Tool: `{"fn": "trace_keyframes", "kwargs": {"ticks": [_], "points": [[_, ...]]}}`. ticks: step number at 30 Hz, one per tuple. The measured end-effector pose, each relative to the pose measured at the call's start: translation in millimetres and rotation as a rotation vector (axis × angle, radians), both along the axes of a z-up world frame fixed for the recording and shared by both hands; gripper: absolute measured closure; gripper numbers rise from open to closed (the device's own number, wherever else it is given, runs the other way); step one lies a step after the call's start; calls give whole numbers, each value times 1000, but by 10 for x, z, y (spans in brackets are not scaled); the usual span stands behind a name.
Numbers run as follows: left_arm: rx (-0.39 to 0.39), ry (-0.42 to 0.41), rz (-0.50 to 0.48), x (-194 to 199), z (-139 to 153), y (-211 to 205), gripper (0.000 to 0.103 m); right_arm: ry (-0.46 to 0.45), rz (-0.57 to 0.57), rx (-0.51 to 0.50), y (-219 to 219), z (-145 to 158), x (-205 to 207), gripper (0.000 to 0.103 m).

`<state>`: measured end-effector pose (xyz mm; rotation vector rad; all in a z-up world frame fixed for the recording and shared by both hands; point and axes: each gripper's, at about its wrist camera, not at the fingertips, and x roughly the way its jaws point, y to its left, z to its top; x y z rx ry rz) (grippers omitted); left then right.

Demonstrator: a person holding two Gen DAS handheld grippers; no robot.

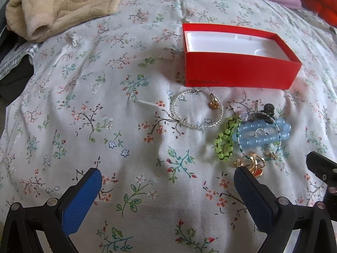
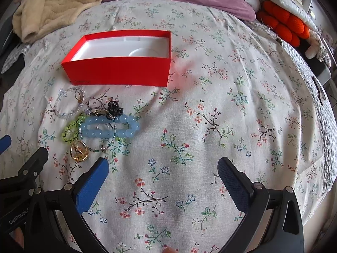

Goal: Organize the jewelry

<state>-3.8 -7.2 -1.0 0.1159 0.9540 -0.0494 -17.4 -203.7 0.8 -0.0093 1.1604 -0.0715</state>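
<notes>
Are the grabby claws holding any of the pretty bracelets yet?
No. Nothing is held. The left gripper and the right gripper are both open over bare bedspread. The blue bead bracelet and the other jewelry lie untouched beside the red box.

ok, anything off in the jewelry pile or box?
Nothing damaged. The red box sits empty; the blue bead bracelet, green bracelet and thin chain lie overlapped in one heap, likely to snag when lifted.

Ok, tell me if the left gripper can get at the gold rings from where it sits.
Probably yes. The left gripper is open and holds nothing, and the gold rings lie uncovered on the bedspread just beyond its right finger. The right gripper sits close beside them, which could crowd the approach.
</notes>
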Motion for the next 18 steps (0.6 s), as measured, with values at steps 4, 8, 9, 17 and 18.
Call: {"fn": "trace_keyframes", "kwargs": {"ticks": [4,8,9,17,18], "points": [[-4,4,-14,13,42,11,0,-4,-4,6,-39,40,14,0],[-26,11,-32,56,98,64,0,-31,-6,-14,-102,104,35,0],[-41,6,-30,63,106,84,0,-34,-5,-18,-116,116,45,0],[-92,89,-54,322,90,206,2,21,-29,59,-304,126,185,0],[-104,108,-55,360,73,215,5,35,-29,70,-320,115,211,0]]}}
